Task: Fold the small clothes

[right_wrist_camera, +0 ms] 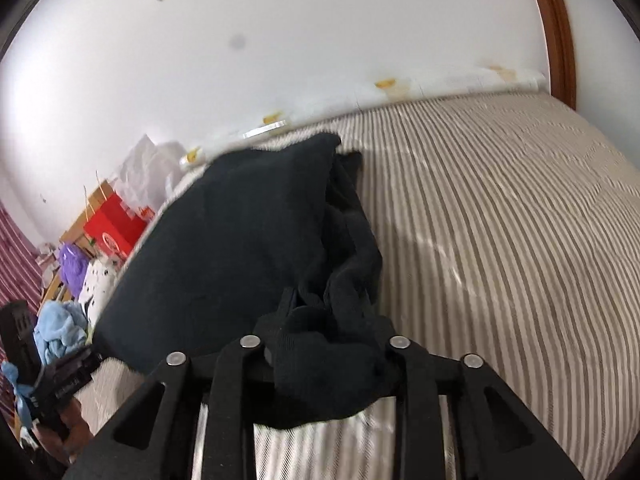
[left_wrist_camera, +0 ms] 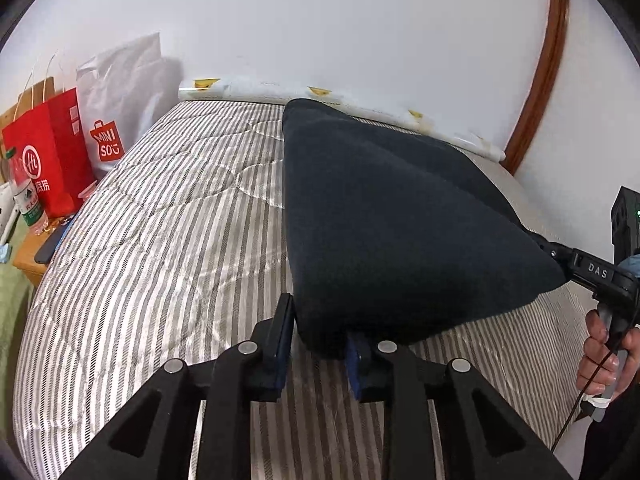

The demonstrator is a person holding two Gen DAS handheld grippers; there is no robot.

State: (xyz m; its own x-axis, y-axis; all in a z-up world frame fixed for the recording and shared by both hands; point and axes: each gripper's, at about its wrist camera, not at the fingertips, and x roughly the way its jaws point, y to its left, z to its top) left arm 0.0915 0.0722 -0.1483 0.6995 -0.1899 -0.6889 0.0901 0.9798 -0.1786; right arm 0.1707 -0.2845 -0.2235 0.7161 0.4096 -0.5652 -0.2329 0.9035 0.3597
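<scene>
A dark navy garment is stretched in the air above the striped mattress. My left gripper is shut on its near corner; the blue pads pinch the cloth. My right gripper shows at the right edge of the left wrist view, shut on the other corner, with a hand below it. In the right wrist view the garment bunches over my right gripper and hides its fingertips. The far corner touches the bed near the wall.
Red and white shopping bags and a water bottle stand on a bedside table at left. A wooden door frame rises at right. Toys and blue cloth lie beside the bed. The left gripper shows at lower left.
</scene>
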